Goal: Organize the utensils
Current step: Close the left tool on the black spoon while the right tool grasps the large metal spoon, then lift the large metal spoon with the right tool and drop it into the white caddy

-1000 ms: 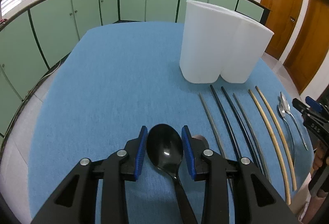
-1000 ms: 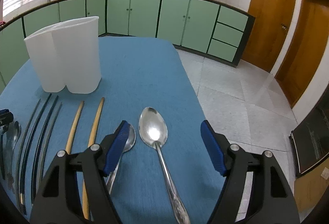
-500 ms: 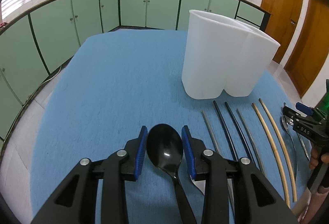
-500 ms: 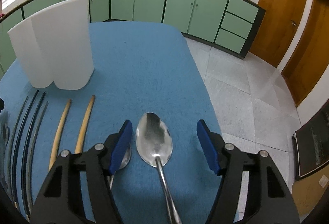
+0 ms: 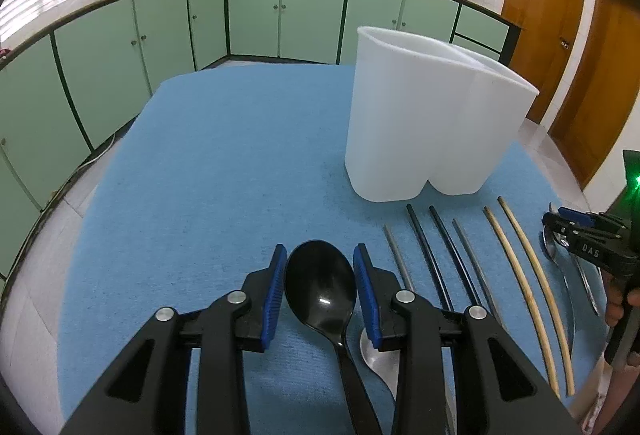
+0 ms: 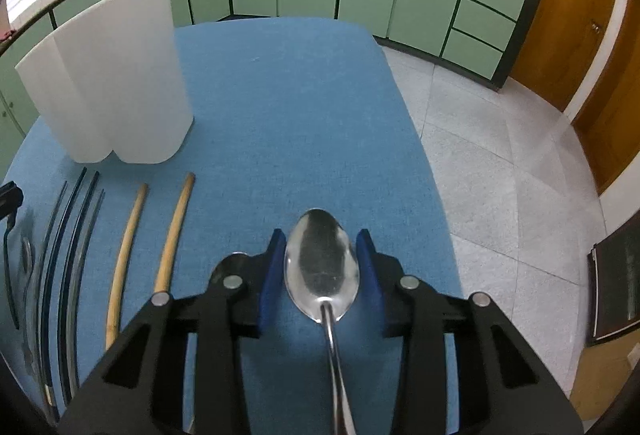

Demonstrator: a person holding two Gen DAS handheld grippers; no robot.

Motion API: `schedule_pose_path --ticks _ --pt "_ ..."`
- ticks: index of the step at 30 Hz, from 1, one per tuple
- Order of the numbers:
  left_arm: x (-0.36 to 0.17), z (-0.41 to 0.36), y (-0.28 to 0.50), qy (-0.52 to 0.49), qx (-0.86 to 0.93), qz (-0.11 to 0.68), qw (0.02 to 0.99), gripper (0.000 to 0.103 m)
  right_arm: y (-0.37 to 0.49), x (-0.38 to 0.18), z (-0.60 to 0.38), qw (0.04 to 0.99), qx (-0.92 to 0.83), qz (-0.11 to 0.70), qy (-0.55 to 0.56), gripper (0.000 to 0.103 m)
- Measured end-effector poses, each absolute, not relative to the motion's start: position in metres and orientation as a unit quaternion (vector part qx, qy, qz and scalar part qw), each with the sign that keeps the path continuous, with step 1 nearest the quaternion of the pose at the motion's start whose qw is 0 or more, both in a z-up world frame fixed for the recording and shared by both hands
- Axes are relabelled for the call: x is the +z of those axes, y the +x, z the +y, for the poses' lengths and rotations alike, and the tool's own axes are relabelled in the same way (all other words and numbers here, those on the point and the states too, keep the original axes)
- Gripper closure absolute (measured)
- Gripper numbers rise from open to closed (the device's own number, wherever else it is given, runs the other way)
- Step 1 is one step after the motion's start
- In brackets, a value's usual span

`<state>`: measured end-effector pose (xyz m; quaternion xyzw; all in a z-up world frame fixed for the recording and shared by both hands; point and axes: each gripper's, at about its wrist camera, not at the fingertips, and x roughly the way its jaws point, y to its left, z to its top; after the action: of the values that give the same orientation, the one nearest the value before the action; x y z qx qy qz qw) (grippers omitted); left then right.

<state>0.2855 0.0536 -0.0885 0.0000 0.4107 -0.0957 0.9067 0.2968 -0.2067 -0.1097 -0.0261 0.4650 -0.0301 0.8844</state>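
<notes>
My left gripper (image 5: pixel 320 281) is shut on a black plastic spoon (image 5: pixel 322 285) and holds it above the blue table (image 5: pixel 224 163). My right gripper (image 6: pixel 322 265) is shut on a silver metal spoon (image 6: pixel 321 271), lifted over the table's right side. The white two-part utensil holder (image 5: pixel 432 123) stands ahead and right of the left gripper; it also shows in the right wrist view (image 6: pixel 108 75) at far left. Dark chopsticks (image 5: pixel 436 259) and bamboo chopsticks (image 5: pixel 532 283) lie in a row in front of it. The right gripper shows in the left wrist view (image 5: pixel 576 235) at the right edge.
A second silver spoon (image 5: pixel 380 359) lies under the left gripper. Another metal spoon (image 6: pixel 228 267) lies beneath the right gripper's left finger. The table's right edge drops to a tiled floor (image 6: pixel 500 175). Green cabinets (image 5: pixel 280 19) run behind.
My right gripper has closed on the silver spoon and lifted it. My left gripper, still holding the black spoon, has risen and moved closer to the white holder.
</notes>
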Motion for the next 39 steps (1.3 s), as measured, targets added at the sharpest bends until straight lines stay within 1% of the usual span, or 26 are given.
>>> schedule_pose_path --ticks 2,4,6,7,10,13,14,15,20,28,39 --pt "-0.087 0.055 0.284 0.0 -0.094 0.409 0.908 0.069 0.296 -0.108 -0.207 0.885 -0.029 0.464 -0.021 0.067" --pt "-0.086 0.055 0.283 0.001 -0.091 0.407 0.909 0.069 0.293 -0.103 -0.207 0.889 -0.03 0.457 -0.024 0.064" --pt "-0.085 0.055 0.282 0.0 -0.09 0.407 0.909 0.069 0.291 -0.101 -0.206 0.89 -0.039 0.453 -0.03 0.052" --pt "-0.085 0.055 0.281 -0.001 -0.09 0.407 0.909 0.069 0.292 -0.1 -0.206 0.89 -0.044 0.452 -0.033 0.049" --pt "-0.085 0.054 0.279 -0.002 -0.091 0.407 0.909 0.069 0.296 -0.105 -0.208 0.886 -0.043 0.46 -0.032 0.048" --pt "-0.084 0.053 0.278 -0.001 -0.092 0.407 0.909 0.069 0.303 -0.112 -0.215 0.883 -0.038 0.468 -0.021 0.05" --pt "-0.083 0.053 0.279 -0.001 -0.092 0.406 0.909 0.069 0.305 -0.112 -0.216 0.882 -0.029 0.47 -0.013 0.056" --pt "-0.083 0.053 0.279 -0.001 -0.092 0.406 0.909 0.069 0.305 -0.112 -0.217 0.882 -0.022 0.471 -0.006 0.069" --pt "-0.079 0.055 0.278 -0.007 -0.094 0.397 0.913 0.069 0.298 -0.103 -0.212 0.888 -0.009 0.46 0.0 0.068" --pt "-0.065 0.061 0.268 -0.023 -0.102 0.35 0.931 0.069 0.261 -0.059 -0.207 0.927 0.03 0.372 0.02 0.069" --pt "-0.039 0.059 0.252 -0.022 -0.095 0.288 0.952 0.069 0.23 -0.01 -0.211 0.954 0.065 0.288 0.043 0.069"
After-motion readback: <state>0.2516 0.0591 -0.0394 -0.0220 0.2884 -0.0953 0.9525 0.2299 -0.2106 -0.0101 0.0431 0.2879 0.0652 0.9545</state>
